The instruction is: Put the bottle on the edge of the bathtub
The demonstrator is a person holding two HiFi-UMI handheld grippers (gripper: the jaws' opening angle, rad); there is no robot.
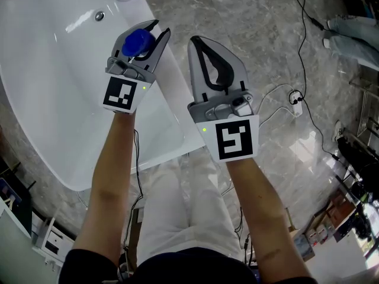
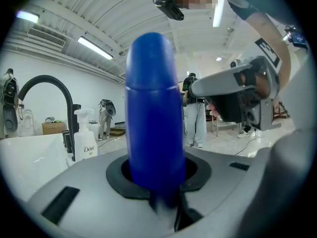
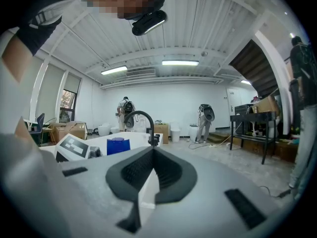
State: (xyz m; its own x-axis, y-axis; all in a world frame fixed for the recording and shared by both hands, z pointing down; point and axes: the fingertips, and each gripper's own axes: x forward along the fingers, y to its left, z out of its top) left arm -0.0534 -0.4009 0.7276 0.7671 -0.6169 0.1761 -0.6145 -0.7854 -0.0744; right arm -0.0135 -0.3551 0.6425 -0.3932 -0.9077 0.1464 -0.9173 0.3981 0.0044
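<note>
My right gripper (image 1: 196, 41) sits closed on nothing. At its ten o'clock, my left gripper (image 1: 160, 28) clamps the blue bottle (image 1: 137, 42) over the bathtub (image 1: 169, 93) rim. That rim looks narrow and glossy, so if I release off-centre the bottle could topple into the tub.

One left hand-held gripper (image 1: 161, 27) and one right hand-held gripper (image 1: 194, 40), two in all; one blue bottle (image 1: 137, 42); one white bathtub (image 1: 59, 99); one black faucet (image 2: 45, 78); one white pump bottle (image 2: 85, 142), lower left.
</note>
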